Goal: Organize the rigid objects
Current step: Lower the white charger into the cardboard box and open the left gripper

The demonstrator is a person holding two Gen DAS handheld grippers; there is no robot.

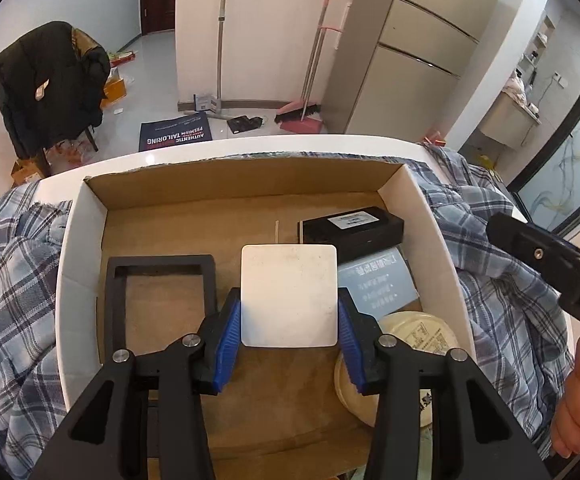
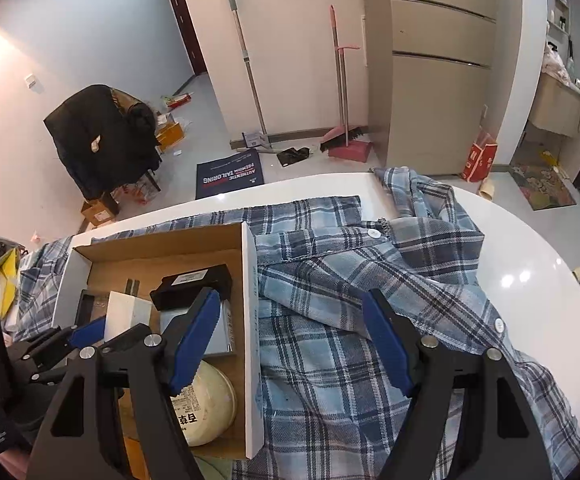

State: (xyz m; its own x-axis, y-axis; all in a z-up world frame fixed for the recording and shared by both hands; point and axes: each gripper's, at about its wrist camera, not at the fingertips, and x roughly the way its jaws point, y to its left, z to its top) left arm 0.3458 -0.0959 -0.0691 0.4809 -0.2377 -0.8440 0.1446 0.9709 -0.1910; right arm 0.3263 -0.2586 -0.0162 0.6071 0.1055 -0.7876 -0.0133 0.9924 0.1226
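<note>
Over the box (image 1: 426,216), from the left wrist view, our left gripper (image 1: 289,332) pinches a white square plate (image 1: 289,296) by its side edges, both blue fingers (image 1: 227,340) pressed against it. The plate lies flat, with no clear long axis, between a black frame (image 1: 157,264) and a black case (image 1: 354,230) whose length runs left to right.

From the right wrist view, our right gripper (image 2: 290,340) hangs wide open above the plaid shirt (image 2: 370,272) on the worktop (image 2: 530,264), holding nothing.

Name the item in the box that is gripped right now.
The white square tile, clamped between the left tongs; the black frame, black box and round lid lie loose.
</note>
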